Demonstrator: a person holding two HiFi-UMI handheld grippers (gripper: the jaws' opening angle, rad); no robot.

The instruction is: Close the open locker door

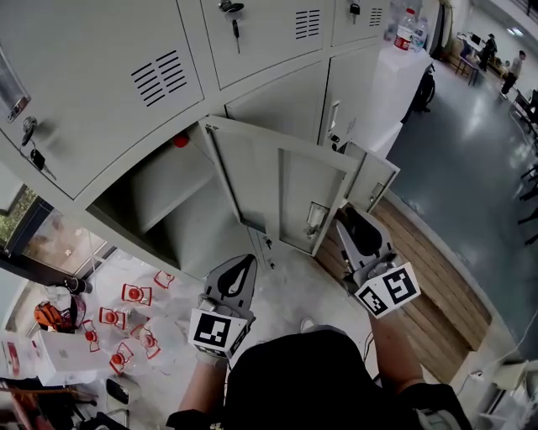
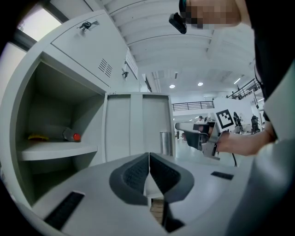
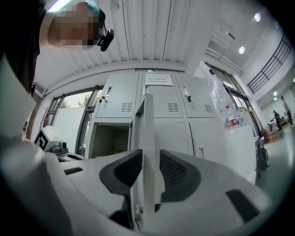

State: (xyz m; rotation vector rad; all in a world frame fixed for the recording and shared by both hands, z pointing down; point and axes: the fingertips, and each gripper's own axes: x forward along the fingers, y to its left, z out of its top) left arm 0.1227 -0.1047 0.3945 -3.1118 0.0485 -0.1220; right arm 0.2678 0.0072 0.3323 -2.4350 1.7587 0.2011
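Note:
The open grey locker door (image 1: 277, 189) swings out from a lower locker (image 1: 160, 201), its inner face toward me. My right gripper (image 1: 343, 218) is at the door's free edge. In the right gripper view its jaws (image 3: 150, 156) stand apart with the door's edge (image 3: 146, 120) showing in the gap, and the pads do not press on it. My left gripper (image 1: 245, 262) hovers below the door's bottom, shut and empty (image 2: 149, 156), facing the door (image 2: 133, 124). A red-capped bottle (image 2: 71, 135) lies on the locker's shelf.
A smaller open door (image 1: 370, 180) hangs just right of the task door. Red-and-white packets (image 1: 126, 327) litter the floor at lower left. Keys (image 1: 234, 13) hang from upper lockers. Bottles (image 1: 406, 29) stand on a white cabinet at the right.

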